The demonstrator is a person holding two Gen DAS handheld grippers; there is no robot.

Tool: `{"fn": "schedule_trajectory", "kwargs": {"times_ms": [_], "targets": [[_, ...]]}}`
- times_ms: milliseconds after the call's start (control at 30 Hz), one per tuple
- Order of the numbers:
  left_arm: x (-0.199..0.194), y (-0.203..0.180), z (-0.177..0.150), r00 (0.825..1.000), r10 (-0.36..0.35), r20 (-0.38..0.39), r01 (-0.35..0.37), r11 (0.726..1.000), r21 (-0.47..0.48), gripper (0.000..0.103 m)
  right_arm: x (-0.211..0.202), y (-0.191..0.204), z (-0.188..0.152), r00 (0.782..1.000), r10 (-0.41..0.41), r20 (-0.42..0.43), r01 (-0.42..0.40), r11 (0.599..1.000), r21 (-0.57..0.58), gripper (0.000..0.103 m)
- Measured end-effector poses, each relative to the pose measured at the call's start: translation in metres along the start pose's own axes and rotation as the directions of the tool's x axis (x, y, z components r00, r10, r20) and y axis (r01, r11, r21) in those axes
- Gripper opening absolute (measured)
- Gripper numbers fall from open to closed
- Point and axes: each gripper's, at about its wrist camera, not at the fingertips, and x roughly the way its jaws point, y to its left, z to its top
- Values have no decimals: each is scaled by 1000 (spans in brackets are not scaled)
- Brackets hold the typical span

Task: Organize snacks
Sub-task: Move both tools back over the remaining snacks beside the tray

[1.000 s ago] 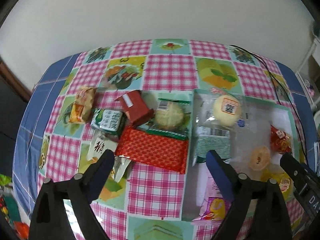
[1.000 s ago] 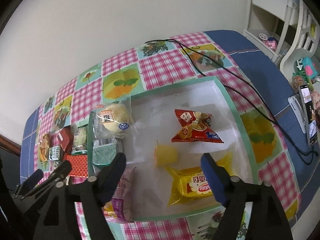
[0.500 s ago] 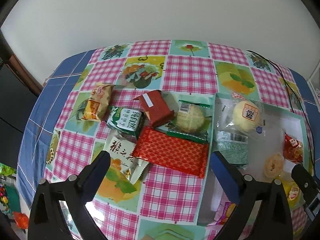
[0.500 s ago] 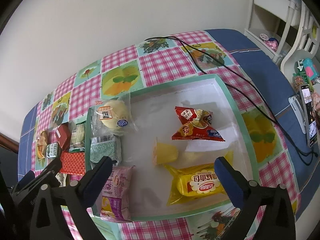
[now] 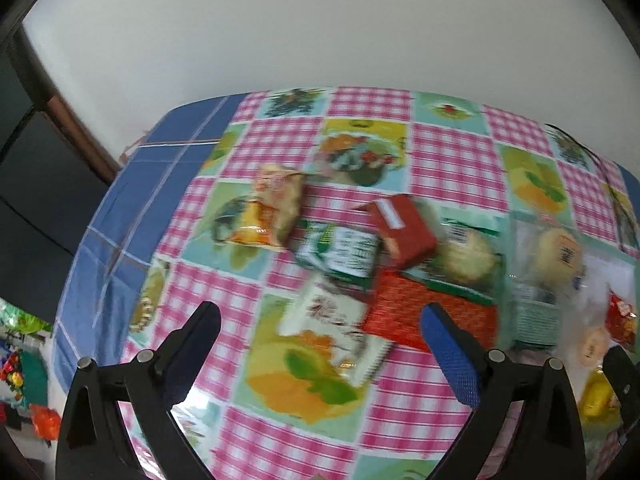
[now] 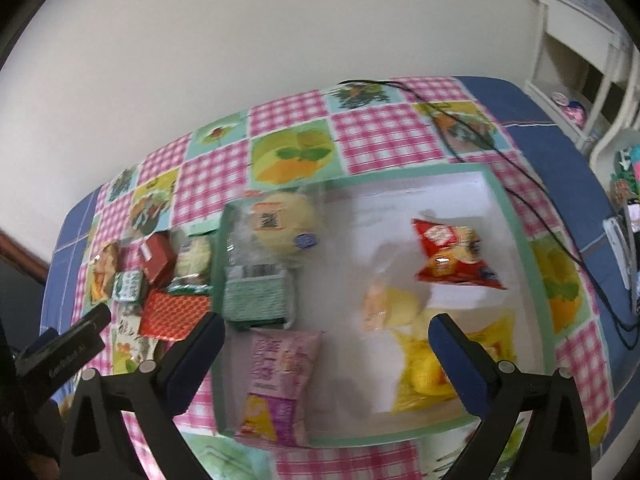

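Both views have slid left since earlier, so my left gripper (image 5: 320,320) now hangs wide and empty over the loose snacks (image 5: 352,256) beside the tray (image 6: 520,240); right gripper (image 6: 326,330), wide, clears its packets.

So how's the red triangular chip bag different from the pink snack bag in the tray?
The red triangular chip bag is puffed and lies near the tray's far right side; the pink snack bag is flat, longer, and overhangs the near rim. Both are sealed snack packs resting in the tray, untouched by either gripper.
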Motion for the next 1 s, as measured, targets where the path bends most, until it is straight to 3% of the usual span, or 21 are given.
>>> {"fn": "schedule_trajectory", "kwargs": {"times_ms": [267, 433, 833, 1000], "targets": [[12, 50, 2, 999, 28, -30, -31, 994, -109, 100, 13, 47, -9, 996, 48, -72, -54, 996, -74, 103], [26, 61, 0, 997, 32, -68, -42, 989, -144, 100, 23, 76, -14, 991, 91, -98, -102, 987, -121, 103], [74, 44, -2, 988, -5, -157, -22, 986, -166, 100, 50, 97, -14, 993, 52, -105, -69, 984, -166, 103], [86, 31, 1, 990, -22, -136, 0, 987, -163, 100, 52, 97, -13, 994, 45, -100, -61, 983, -171, 103]]}}
